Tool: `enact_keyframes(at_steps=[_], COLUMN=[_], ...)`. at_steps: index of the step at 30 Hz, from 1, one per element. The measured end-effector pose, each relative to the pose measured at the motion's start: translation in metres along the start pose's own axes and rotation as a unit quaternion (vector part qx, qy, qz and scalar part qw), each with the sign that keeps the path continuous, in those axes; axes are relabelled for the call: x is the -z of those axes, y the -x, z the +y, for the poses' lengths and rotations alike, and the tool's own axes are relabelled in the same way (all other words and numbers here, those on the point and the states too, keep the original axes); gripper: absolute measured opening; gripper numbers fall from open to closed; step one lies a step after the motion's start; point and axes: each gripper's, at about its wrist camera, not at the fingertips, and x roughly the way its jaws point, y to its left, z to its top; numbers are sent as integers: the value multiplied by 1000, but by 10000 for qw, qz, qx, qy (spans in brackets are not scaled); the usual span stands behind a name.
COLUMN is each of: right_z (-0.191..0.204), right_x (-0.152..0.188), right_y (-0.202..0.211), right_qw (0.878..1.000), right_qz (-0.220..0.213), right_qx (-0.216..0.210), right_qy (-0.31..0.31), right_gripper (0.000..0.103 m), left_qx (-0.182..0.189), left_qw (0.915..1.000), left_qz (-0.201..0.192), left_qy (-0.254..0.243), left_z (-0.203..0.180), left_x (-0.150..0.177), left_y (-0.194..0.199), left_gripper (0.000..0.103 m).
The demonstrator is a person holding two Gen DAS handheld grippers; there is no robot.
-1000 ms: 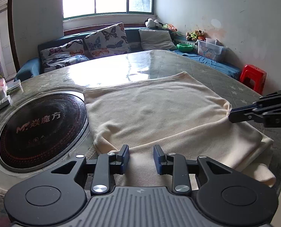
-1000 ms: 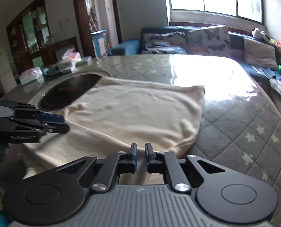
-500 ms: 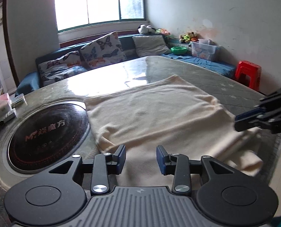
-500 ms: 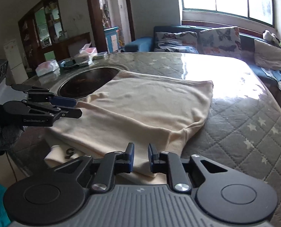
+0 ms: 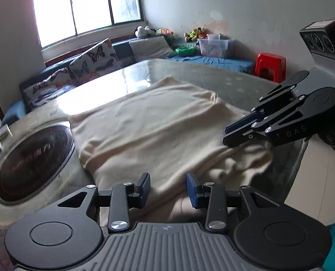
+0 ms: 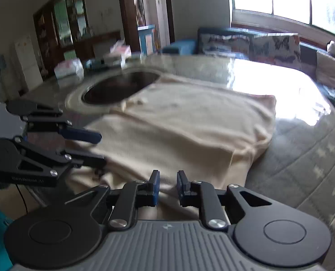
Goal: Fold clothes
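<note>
Left wrist view is showing the cream garment (image 5: 158, 122) lying centre frame just ahead of both grippers, left gripper (image 5: 168, 186) and right gripper (image 6: 168, 186), jaws spread, gripping nothing.

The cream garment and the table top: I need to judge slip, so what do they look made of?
Garment: soft knit or fleece by its look, matte, fuzzy surface with limp rumpled folds. Table top: probably glass or polished stone, glossy, mirroring the window.
</note>
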Motion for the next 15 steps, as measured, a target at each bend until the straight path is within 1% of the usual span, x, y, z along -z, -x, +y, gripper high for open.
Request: enact_keyframes(at_steps=[2,4,5,7,8,9,11,13,15], right_z=[3,5,5,7,8,9,9,10,10], right_x=[0,-1,-1,-1,-1,-1,0,2,3], right_y=[3,10,13,20,23,26,31,35,39], right_qw=[10000,9999,9999,9997,9996,9994,9991,9988,9984], right_qz=[-5,-47,-60,-83,-89,-87,-79,-52,-25], right_qx=[34,54,66,96,113,133,173,210,246], right_qy=[71,110,137,209,249,293,377,447,518], right_gripper=[17,24,25,28,31,38,40,45,46], left_qx=[-47,-107,-137,-185,-201,-213,-238,-214,-172], left_qw=[10000,9999,9999,9996,9994,9990,9978,9966,9951], left_qz=[-16,-38,-44,-53,-46,-31,-2,-3,-15], left_qy=[-20,-48,-84,-196,-289,-399,-618,-801,-970], left_z=[2,4,6,7,6,4,1,-5,-12], left_x=[1,2,3,6,9,11,17,21,25], left_y=[6,13,18,27,30,33,38,38,36], left_gripper=[38,38,39,46,48,48,48,48,48])
